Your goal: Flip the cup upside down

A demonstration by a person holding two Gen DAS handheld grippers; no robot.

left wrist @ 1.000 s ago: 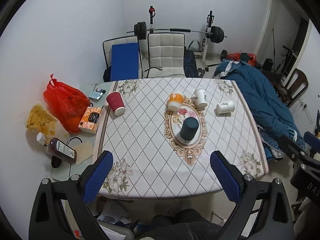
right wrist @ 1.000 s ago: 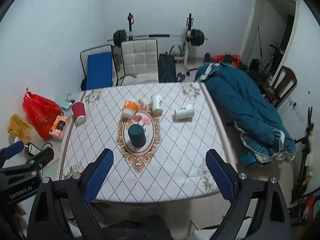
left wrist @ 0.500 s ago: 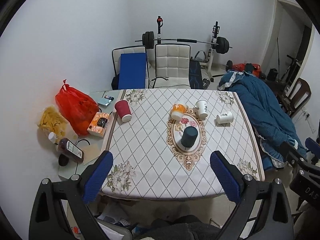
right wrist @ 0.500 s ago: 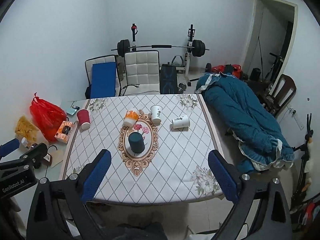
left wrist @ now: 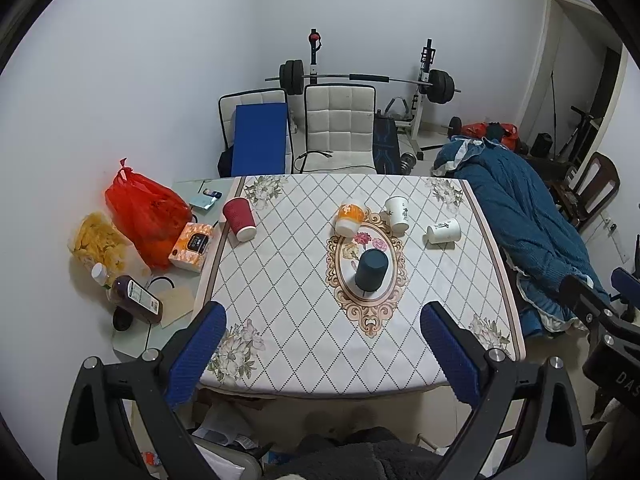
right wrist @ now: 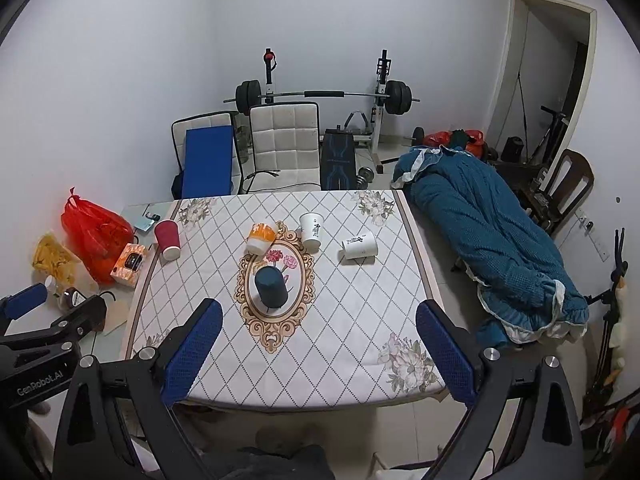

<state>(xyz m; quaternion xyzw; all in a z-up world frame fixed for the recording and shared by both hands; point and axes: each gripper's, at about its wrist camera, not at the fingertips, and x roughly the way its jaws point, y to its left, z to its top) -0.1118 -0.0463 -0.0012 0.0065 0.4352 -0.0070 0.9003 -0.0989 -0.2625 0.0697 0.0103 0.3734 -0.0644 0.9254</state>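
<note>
Several cups are on the patterned table (left wrist: 288, 320). A dark cup (left wrist: 372, 270) (right wrist: 271, 286) stands upside down in the middle. An orange cup (left wrist: 349, 217) (right wrist: 261, 238), a red cup (left wrist: 239, 219) (right wrist: 167, 239) and a white cup (left wrist: 397, 213) (right wrist: 312, 230) also stand mouth down. Another white cup (left wrist: 443, 231) (right wrist: 359, 245) lies on its side at the right. My left gripper (left wrist: 322, 340) and right gripper (right wrist: 318, 340) are both open and empty, held high above the table's near edge, far from the cups.
A red bag (left wrist: 146, 210), tissue box (left wrist: 192, 246) and bottle (left wrist: 134, 298) lie on a side table at the left. Chairs (left wrist: 340, 132) and a barbell rack stand behind. A blue blanket (left wrist: 532, 232) lies at the right.
Both grippers have drawn back and up from the table, so the table and cups look smaller and farther. The cups have not moved.
</note>
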